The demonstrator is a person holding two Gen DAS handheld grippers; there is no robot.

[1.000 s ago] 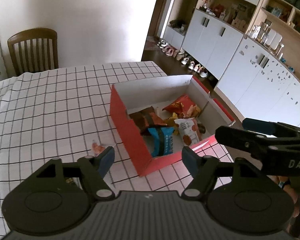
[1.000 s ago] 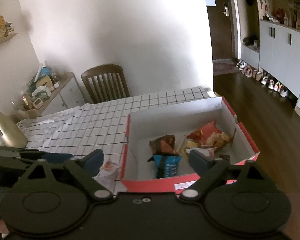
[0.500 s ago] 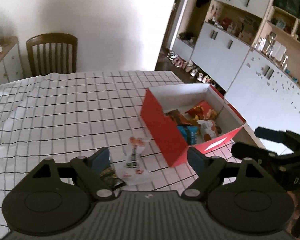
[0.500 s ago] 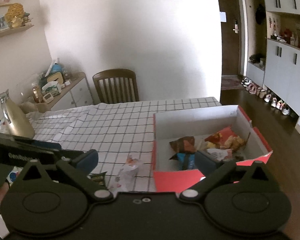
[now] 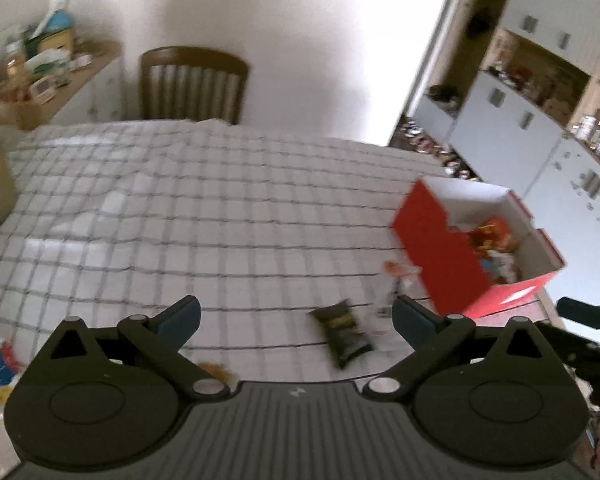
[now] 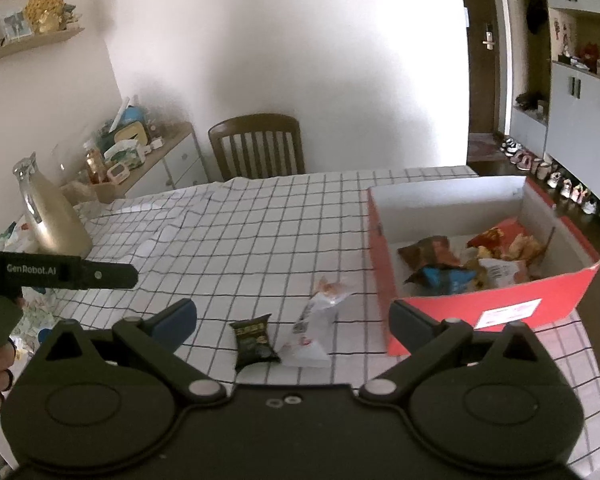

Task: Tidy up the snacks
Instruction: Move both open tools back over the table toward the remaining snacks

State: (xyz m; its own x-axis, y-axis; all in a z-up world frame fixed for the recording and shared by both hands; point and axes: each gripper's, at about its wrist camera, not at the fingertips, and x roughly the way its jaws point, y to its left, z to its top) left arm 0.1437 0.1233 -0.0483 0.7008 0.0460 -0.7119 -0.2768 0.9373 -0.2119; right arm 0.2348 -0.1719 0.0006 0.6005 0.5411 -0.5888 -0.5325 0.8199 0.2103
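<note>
Covering the checked tabletop (image 6: 260,240), a red box (image 6: 500,312) of snacks sits right, a clear packet (image 6: 314,328) and black packet (image 6: 254,340) beside it; both left claw (image 5: 296,320) and right claw (image 6: 292,318) gape wide, empty; only the right view shows a thermos (image 6: 48,216).

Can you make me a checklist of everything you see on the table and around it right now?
Surface: checked tablecloth, wrinkled at the far left.
Job's things: red box holding several snack packs; black snack pack and clear snack pack lying outside it.
Clutter: gold jug; colourful packs at the left edge.
Tools: left tool and right tool both open, holding nothing.
Cables: nothing seen.
Surroundings: wooden chair, sideboard, cupboards, shoes.
</note>
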